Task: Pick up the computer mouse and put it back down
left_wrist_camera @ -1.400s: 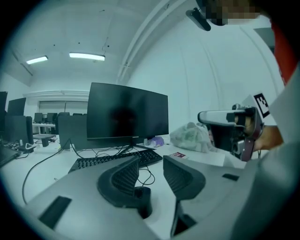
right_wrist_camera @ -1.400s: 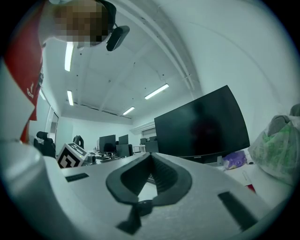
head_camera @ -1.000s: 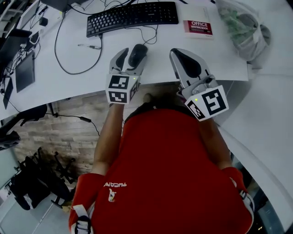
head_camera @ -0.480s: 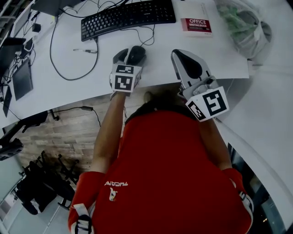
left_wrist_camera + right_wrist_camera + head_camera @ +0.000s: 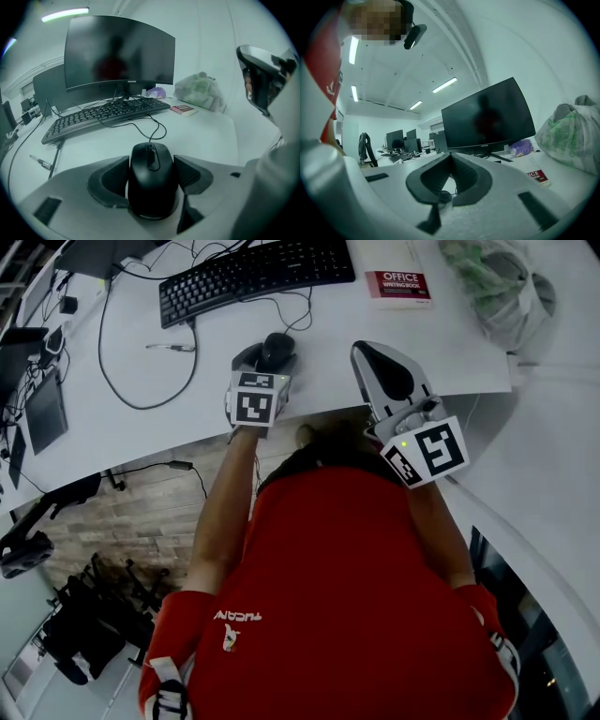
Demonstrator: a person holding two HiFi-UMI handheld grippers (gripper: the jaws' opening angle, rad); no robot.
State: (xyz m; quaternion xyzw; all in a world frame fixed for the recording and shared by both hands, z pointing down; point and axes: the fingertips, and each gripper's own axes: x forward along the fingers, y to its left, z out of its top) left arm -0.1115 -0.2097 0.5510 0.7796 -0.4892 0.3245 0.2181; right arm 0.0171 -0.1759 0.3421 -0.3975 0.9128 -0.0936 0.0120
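Note:
The black corded computer mouse (image 5: 277, 346) (image 5: 151, 183) rests on the white desk (image 5: 112, 413) near its front edge. My left gripper (image 5: 266, 353) (image 5: 151, 161) points down at it, and its jaws stand wide on either side of it. The dark pads (image 5: 112, 176) sit close beside the mouse's flanks without squeezing it. My right gripper (image 5: 364, 351) (image 5: 451, 157) hovers to the right of the mouse. It is held level, its pads meet at the tip, and nothing is between them.
A black keyboard (image 5: 253, 273) (image 5: 103, 115) lies behind the mouse, in front of a dark monitor (image 5: 117, 54). A red booklet (image 5: 398, 285) and a stuffed plastic bag (image 5: 492, 287) are at the back right. A loose cable (image 5: 131, 343) loops on the left.
The left gripper came down onto the desk with the mouse and tipped further downward. Its jaws have spread, and the mouse now lies on the desk. The right gripper barely moved.

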